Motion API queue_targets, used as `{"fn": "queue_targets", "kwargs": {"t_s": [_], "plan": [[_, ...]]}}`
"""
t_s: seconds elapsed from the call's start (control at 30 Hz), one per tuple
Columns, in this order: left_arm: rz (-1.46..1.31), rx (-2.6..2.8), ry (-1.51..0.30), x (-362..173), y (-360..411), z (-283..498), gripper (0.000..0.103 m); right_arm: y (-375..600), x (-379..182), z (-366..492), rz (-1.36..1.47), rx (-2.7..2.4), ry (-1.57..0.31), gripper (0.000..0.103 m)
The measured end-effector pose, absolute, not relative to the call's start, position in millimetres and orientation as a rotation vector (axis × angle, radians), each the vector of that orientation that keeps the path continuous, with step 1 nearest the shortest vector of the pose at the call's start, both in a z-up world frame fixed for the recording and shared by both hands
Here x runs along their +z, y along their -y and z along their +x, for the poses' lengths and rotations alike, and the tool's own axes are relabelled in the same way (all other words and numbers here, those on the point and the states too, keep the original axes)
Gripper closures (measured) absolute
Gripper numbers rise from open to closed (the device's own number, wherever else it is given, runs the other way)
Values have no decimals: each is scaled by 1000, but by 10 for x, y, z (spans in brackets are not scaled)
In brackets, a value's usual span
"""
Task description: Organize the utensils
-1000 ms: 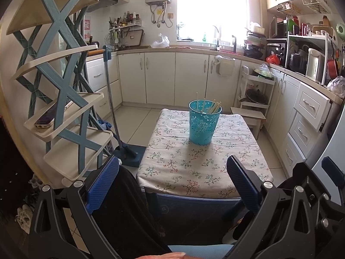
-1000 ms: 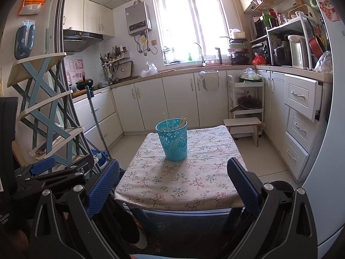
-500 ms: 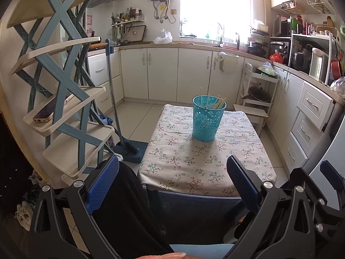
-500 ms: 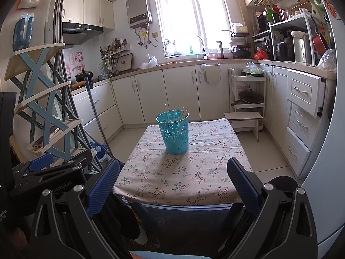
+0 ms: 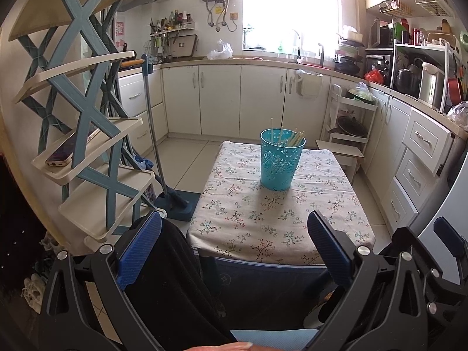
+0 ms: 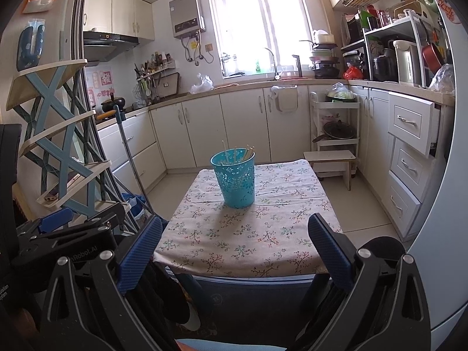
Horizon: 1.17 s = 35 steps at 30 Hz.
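Note:
A teal perforated cup [image 5: 280,161] stands on the far half of a small table with a floral cloth [image 5: 263,222]. Several chopsticks [image 5: 295,139] stick out of it. The cup also shows in the right wrist view [image 6: 235,180], with the chopsticks [image 6: 247,152] in it. My left gripper [image 5: 234,231] is open and empty, held back from the table's near edge. My right gripper [image 6: 234,231] is open and empty, also short of the near edge. Its body shows at the lower right of the left wrist view [image 5: 444,234].
A blue-and-cream tiered shelf [image 5: 87,134] with a phone [image 5: 67,153] stands left of the table. A mop [image 5: 158,134] leans beside it. A white trolley [image 6: 335,134] and a low stool [image 6: 330,161] stand beyond the table. Drawers [image 6: 409,146] line the right side.
Both grippers have drifted slightly closer to the table and tilted down a little. The cup and chopsticks have not moved. Both stay open.

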State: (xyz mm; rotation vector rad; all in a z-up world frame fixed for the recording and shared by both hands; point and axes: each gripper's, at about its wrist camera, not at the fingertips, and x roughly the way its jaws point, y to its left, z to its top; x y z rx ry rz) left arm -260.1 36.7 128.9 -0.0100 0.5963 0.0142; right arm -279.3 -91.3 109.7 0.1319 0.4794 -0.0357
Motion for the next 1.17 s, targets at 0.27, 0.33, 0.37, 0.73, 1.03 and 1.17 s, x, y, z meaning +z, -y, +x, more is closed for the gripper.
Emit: {"fn": "queue_targets", "kwargs": {"t_s": [0.27, 0.33, 0.37, 0.73, 1.03, 1.17], "plan": [[-12, 13, -599, 1293, -368, -2610, 6, 914, 1097, -2793, 132, -36, -479, 7], [-10, 13, -599, 1298, -362, -2613, 6, 913, 1091, -2798, 133, -36, -480, 7], [-10, 14, -598, 1297, -361, -2611, 6, 915, 1096, -2793, 132, -35, -480, 7], [6, -9, -642, 1202, -354, -2558, 7, 927, 1037, -2795, 134, -42, -500, 7], [38, 36, -600, 1245, -322, -2578, 7, 978, 1058, -2797, 155, -77, -479, 7], [25, 31, -607, 1246, -343, -2570, 7, 961, 1080, -2787, 150, -72, -479, 7]]}}
